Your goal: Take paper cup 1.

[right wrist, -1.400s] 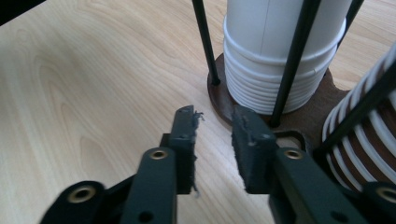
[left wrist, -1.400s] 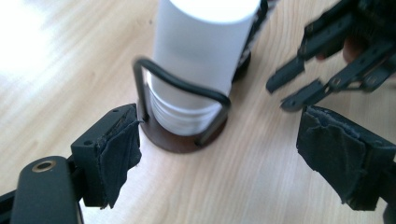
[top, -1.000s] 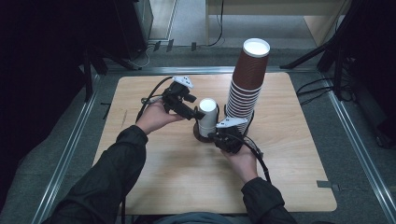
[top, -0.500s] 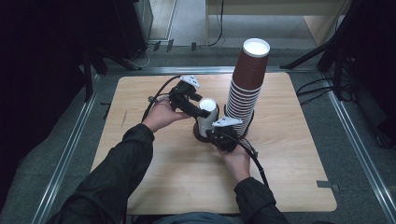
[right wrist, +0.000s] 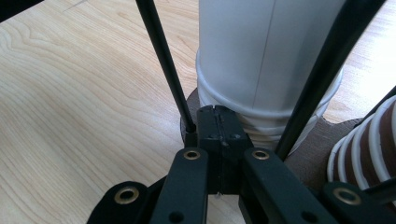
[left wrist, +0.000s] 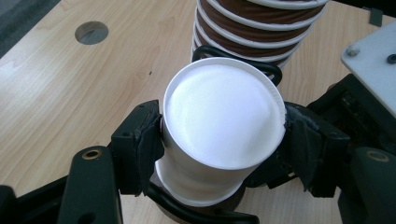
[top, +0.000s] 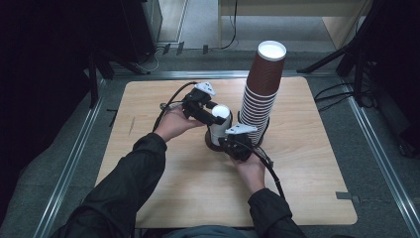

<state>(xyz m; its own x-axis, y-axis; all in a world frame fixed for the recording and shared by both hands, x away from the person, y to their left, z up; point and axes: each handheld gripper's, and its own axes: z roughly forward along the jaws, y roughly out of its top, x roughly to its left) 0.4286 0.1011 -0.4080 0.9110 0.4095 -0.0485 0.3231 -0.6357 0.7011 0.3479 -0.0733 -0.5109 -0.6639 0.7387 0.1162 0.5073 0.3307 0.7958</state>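
The left gripper (top: 217, 114) has just been closing, and its pads now press on both sides of the top white cup (left wrist: 224, 116), right under the rim. That cup sits upside down on a short pile of white cups in a black wire stand (right wrist: 163, 60).

To lift it off cleanly, I would keep the squeeze light (paper walls dent easily) and pull straight up along the pile. A slight twist should help if the cup below clings.

Just past the pile's foot, the right gripper (right wrist: 218, 126) has its jaws pressed together low against the stand's base. It seems to steady the stand, though I cannot tell whether a wire is pinched between the jaws. It should stay planted there, so that the stand does not rise with the cup.

Right of it, nearly touching, leans a tall stack of brown cups (top: 262, 89); the lift should steer clear of it.

The desk (top: 173, 188) is pale wood with a round hole (left wrist: 91, 32) beyond the left gripper. Metal rails (top: 69, 163) run along its sides, the floor (top: 198, 20) is grey, and the room around is dark.
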